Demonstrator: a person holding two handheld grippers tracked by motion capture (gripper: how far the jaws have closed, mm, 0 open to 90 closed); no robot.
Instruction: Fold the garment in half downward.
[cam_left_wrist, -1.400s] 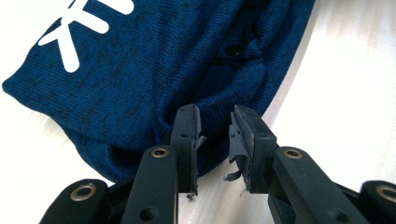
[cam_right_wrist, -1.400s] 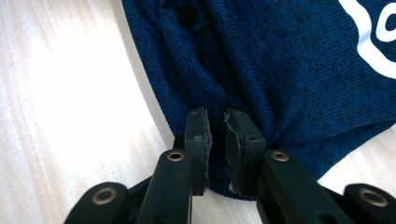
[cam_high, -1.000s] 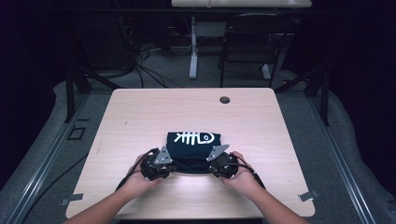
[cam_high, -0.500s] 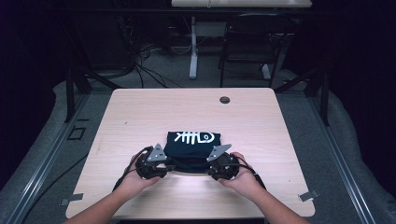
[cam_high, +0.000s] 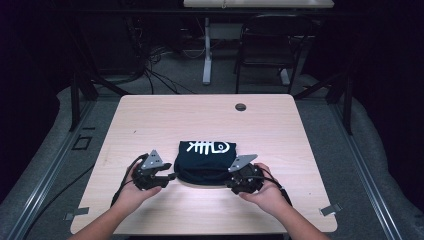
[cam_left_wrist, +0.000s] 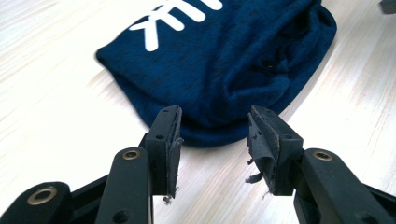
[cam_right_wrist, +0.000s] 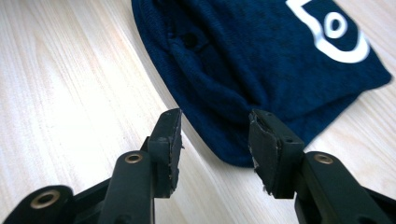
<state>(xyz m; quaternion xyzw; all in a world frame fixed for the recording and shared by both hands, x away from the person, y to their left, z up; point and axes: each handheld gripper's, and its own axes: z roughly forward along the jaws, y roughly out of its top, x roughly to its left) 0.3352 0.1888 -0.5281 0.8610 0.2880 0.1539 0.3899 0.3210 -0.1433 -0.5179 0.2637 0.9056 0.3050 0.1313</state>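
Pulled back off folded navy shirt, both hands. L gripper & R gripper jaws just opened wide, nothing pinched. Shirt flat on table

White print on the folded dark blue garment cut off by the top edge in the left gripper view, clipped likewise in the right gripper view, small dark disc on the counter too small to identify

Navy shirt, white fishbone print

The folded shirt is heathered dark blue with a white graphic; table is pale woodgrain, grippers black.
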